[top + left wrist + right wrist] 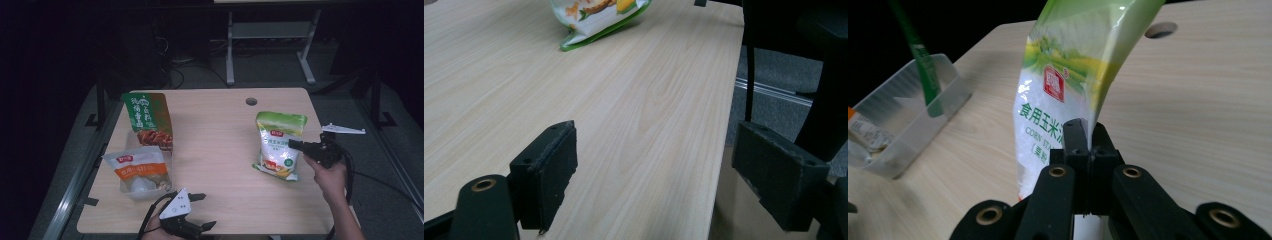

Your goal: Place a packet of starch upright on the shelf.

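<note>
A white and green corn starch bag (278, 144) hangs tilted over the right half of the table, its lower end near the wood. My right gripper (292, 145) is shut on the bag's right edge. In the right gripper view the two black jaws pinch the edge of the bag (1058, 85), with the gripper (1083, 135) closed tight on it. My left gripper (202, 210) rests near the table's front edge, open, and nothing is between its jaws. In the left gripper view the gripper (654, 170) faces across bare wood towards the bag's lower corner (596, 20).
A clear plastic bin (131, 192) at the left holds an upright green snack bag (148, 120) and an orange and white bag (140, 170). The bin (908, 120) also shows in the right gripper view. A cable hole (251, 101) sits near the table's far edge.
</note>
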`<act>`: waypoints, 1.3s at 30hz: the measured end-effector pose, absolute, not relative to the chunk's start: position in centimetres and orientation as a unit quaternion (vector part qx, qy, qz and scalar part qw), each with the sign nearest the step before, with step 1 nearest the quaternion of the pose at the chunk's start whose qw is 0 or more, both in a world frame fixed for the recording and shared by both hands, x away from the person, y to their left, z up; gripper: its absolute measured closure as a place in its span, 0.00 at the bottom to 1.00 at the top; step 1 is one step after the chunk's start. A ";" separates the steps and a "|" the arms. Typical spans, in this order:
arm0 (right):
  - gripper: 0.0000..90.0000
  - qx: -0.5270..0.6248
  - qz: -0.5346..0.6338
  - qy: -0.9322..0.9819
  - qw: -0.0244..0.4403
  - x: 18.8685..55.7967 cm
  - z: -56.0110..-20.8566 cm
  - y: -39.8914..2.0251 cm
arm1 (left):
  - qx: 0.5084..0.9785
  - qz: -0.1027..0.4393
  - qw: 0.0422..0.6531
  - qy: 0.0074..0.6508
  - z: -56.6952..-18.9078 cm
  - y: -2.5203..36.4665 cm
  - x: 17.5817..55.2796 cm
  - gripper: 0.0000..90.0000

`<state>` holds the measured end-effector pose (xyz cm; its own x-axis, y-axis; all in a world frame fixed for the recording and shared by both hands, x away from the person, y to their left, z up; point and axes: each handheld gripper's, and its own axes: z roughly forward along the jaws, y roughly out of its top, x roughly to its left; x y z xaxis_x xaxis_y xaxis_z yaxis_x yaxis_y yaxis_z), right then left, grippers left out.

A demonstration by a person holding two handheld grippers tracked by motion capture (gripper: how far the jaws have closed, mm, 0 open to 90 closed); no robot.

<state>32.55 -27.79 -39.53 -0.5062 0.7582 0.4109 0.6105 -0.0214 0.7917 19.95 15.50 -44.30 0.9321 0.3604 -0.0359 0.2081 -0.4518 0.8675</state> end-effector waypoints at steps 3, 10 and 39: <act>1.00 0.475 0.527 0.701 0.077 32.3 -38.9 -26.8 | 0.846 0.076 0.499 0.170 -44.3 15.5 19.9 0.20; 1.00 0.435 0.543 0.712 0.092 31.4 -38.2 -24.5 | 0.848 0.077 0.497 0.169 -44.3 15.6 19.9 0.20; 0.81 0.396 0.501 0.760 0.119 29.7 -40.1 -24.1 | 0.848 0.080 0.496 0.168 -44.1 15.8 19.8 0.20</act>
